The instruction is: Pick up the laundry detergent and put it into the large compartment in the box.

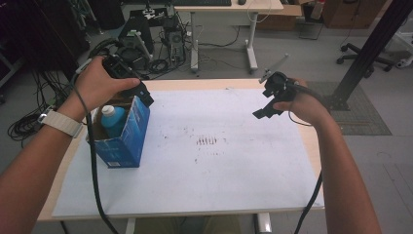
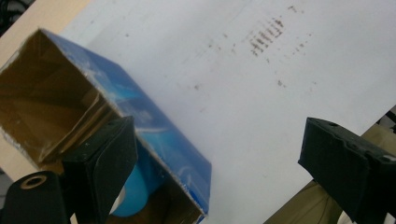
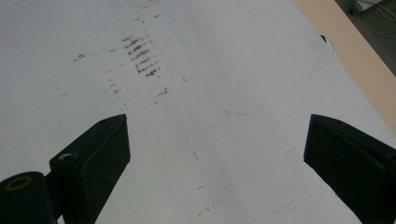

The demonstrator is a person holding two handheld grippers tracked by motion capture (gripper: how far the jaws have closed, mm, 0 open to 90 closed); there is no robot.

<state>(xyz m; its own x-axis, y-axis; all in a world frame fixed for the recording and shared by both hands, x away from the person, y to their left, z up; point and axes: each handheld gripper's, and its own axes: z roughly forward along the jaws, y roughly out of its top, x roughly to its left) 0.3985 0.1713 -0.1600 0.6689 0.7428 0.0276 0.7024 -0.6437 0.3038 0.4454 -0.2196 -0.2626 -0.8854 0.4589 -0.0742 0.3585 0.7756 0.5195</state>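
The blue carton (image 1: 124, 134) stands upright at the left side of the bench (image 1: 311, 146), on the white sheet (image 1: 209, 165) that covers most of the bench top, with its top flaps open. Inside it sits a light blue bottle (image 1: 113, 119), cap uppermost, its neck just below the carton's rim. The left tongs (image 1: 141, 92) are held directly above the open top of the carton, at its far right corner; they are released, the jaws spread wide. In the left gripper view one jaw hangs over the carton's opening, above the bottle (image 2: 133, 196), while the other jaw is well out over the white sheet, clear of the carton (image 2: 140, 126); neither jaw can be confirmed as touching the cardboard. The right tongs (image 1: 265, 109) are held in the air over the right part of the bench, well apart from the carton, likewise released and carrying nothing; the right gripper view looks past their spread jaws at bare sheet. A patch of brown marks (image 1: 207, 141) lies near the middle of the sheet, between the two tongs.
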